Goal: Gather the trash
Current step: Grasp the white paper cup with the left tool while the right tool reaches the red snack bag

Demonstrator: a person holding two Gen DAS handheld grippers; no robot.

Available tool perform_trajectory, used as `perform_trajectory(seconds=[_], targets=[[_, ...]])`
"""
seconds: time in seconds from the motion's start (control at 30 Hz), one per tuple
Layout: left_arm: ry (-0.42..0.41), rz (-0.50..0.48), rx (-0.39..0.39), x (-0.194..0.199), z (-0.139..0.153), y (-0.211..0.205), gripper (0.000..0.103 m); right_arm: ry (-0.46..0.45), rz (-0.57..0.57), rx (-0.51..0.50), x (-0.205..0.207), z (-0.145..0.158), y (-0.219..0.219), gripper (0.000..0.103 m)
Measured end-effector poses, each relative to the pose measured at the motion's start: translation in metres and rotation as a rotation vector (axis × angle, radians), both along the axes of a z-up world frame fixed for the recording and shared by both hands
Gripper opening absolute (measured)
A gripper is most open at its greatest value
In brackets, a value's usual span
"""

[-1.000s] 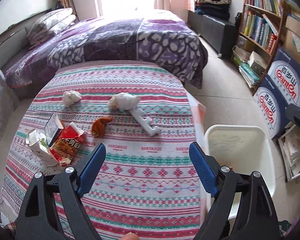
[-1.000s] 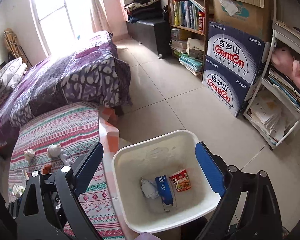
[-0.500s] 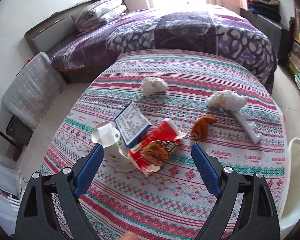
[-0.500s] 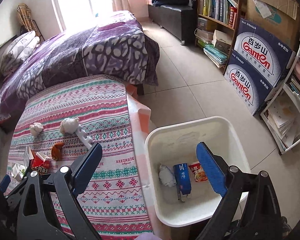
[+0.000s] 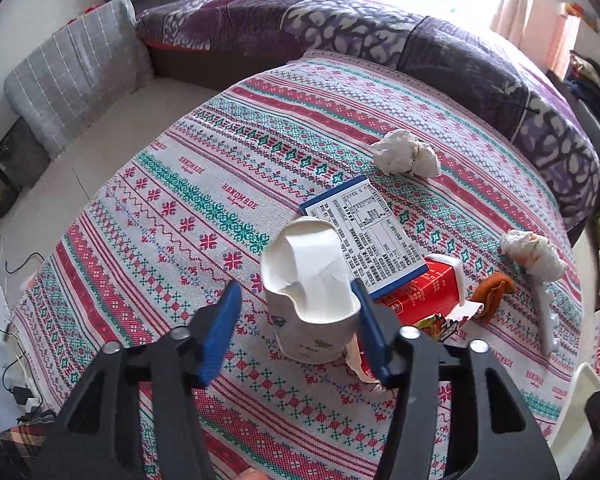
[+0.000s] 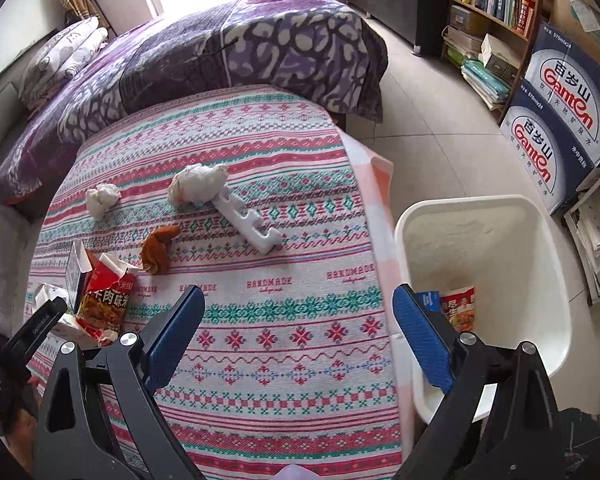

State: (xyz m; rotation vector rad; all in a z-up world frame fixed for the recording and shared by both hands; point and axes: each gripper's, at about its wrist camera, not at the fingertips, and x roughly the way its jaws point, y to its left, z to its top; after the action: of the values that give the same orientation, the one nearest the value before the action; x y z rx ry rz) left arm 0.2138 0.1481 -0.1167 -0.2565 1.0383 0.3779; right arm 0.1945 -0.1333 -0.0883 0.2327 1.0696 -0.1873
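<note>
A crushed white paper cup (image 5: 310, 296) lies on the patterned tablecloth (image 5: 204, 208). My left gripper (image 5: 296, 332) is open around it, right pad touching its side, left pad apart. Beside it lie a blue-edged box (image 5: 366, 236), a red snack wrapper (image 5: 424, 296), an orange peel (image 5: 492, 290) and two tissue wads (image 5: 406, 154). My right gripper (image 6: 300, 334) is open and empty over the table's front edge, beside the white bin (image 6: 496, 248). The bin holds a blue box and a snack packet (image 6: 458, 308).
A white plastic bar (image 6: 248, 222) lies mid-table next to a tissue wad (image 6: 196, 186). A purple bed (image 6: 220, 52) stands behind the table. Bookshelf and blue water cartons (image 6: 556, 120) line the right wall. A grey cushion (image 5: 76, 76) stands at the left.
My left gripper has swung left from the bin side, moved down onto the paper cup and narrowed its opening. My right gripper has swung from above the bin toward the table.
</note>
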Motion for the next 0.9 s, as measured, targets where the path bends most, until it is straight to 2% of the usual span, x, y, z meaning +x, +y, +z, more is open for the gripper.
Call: perform_trajectory(seconds=[0.1,0.23,0.33,0.47,0.57,0.77,0.9], targets=[[-0.022,-0.008,-0.016,-0.005,0.008,0.008,0.038,0.027,-0.005,0.057,0.004,-0.013,0.016,0.091],[-0.056,-0.016,-0.045,-0.013,0.029,0.025,0.038,0.054,0.002,0.083,0.009,-0.029,0.048,0.091],[-0.099,-0.034,-0.061,-0.021,0.056,0.039,0.038,0.064,0.019,0.092,0.011,-0.037,0.077,0.091],[-0.183,-0.048,-0.044,-0.035,0.097,0.059,0.038,0.076,-0.006,0.166,0.019,-0.044,0.113,0.091],[-0.241,-0.036,-0.066,-0.044,0.119,0.074,0.038,0.069,-0.044,0.154,0.027,-0.047,0.135,0.091],[-0.283,-0.035,-0.141,-0.048,0.134,0.089,0.038,0.086,-0.134,0.135,0.039,-0.059,0.148,0.087],[-0.292,-0.036,-0.165,-0.047,0.137,0.096,0.038,0.096,-0.125,0.16,0.05,-0.069,0.157,0.087]])
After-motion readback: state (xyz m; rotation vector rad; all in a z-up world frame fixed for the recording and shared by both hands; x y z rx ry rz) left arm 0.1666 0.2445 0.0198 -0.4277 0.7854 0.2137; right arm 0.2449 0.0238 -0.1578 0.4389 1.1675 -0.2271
